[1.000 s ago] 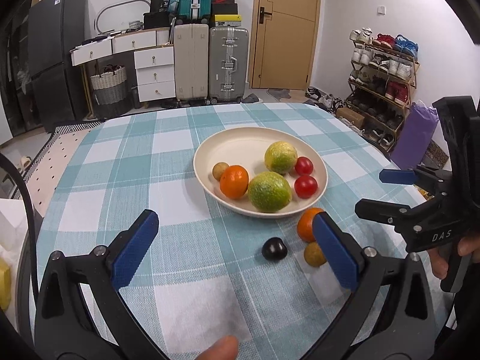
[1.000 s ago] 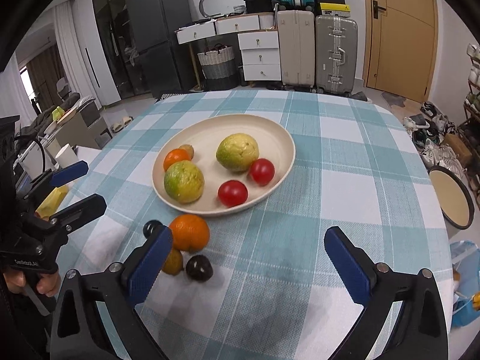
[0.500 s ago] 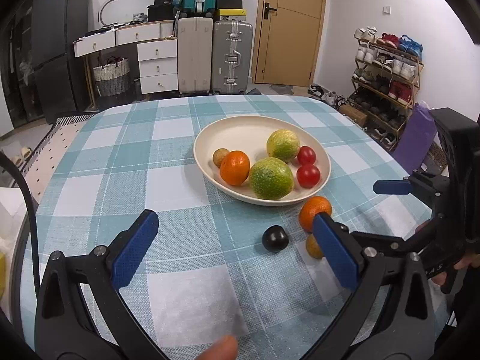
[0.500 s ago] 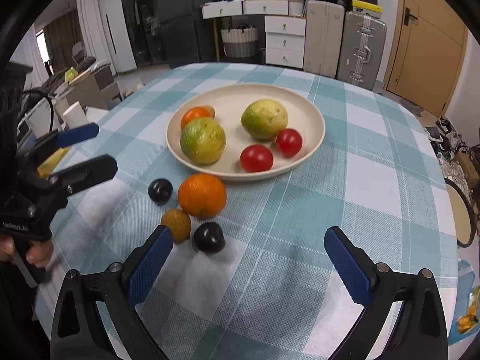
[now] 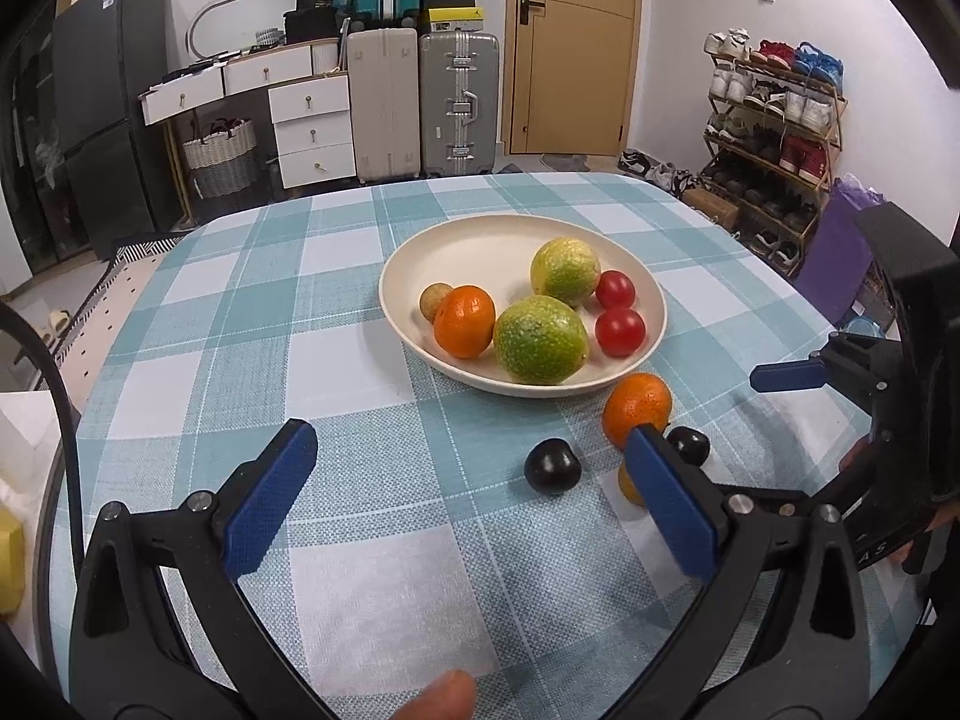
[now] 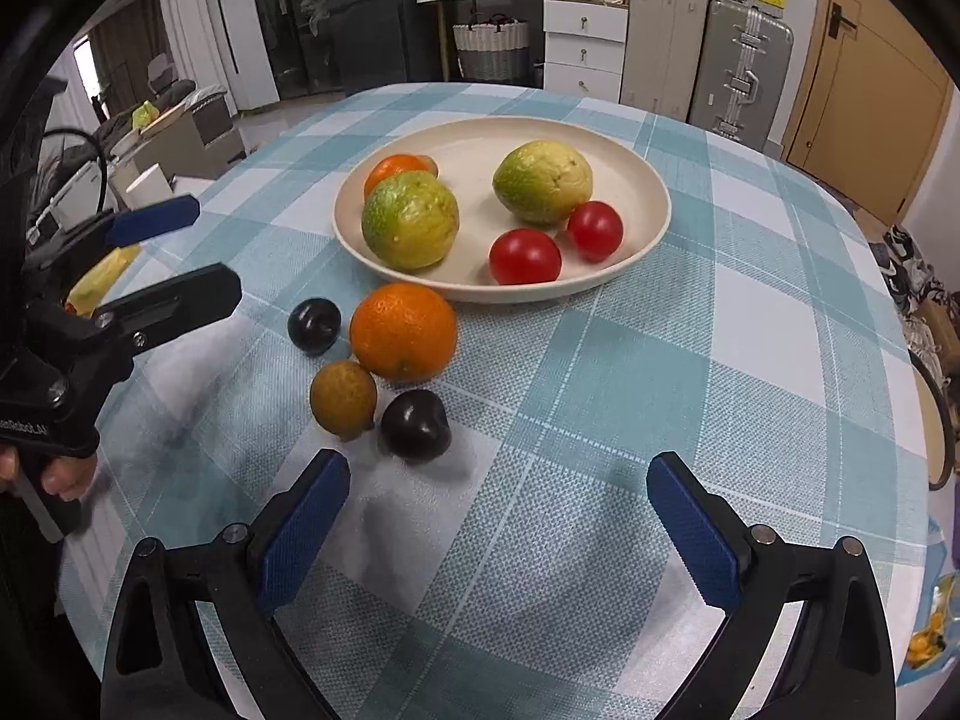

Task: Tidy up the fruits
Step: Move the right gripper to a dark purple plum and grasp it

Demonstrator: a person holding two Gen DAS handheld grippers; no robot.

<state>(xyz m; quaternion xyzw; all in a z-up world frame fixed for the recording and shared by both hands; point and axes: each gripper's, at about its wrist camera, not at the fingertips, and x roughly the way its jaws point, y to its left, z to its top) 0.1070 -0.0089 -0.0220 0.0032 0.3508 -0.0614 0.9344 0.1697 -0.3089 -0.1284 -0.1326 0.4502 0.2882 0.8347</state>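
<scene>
A cream plate (image 5: pixel 420 252) (image 6: pixel 648 192) on the checked table holds two green-yellow fruits, two red tomatoes, an orange and a small brown fruit. Beside its near rim lie an orange (image 6: pixel 403 331) (image 5: pixel 637 408), two dark plums (image 6: pixel 415 425) (image 6: pixel 314 326) (image 5: pixel 552 465) and a small brown fruit (image 6: pixel 343 399). My left gripper (image 5: pixel 474 498) is open and empty, above the table left of the loose fruit. My right gripper (image 6: pixel 498 531) is open and empty, just short of the nearer plum.
The checked tablecloth (image 5: pixel 252 324) covers a rounded table. Suitcases (image 5: pixel 459 102), white drawers (image 5: pixel 309 126) and a shoe rack (image 5: pixel 774 138) stand beyond it. A round stool (image 6: pixel 942 414) stands off the table's right side.
Both grippers have moved forward and lower toward the loose fruit. The right gripper has come much closer to the plum and orange. Nothing was grasped.
</scene>
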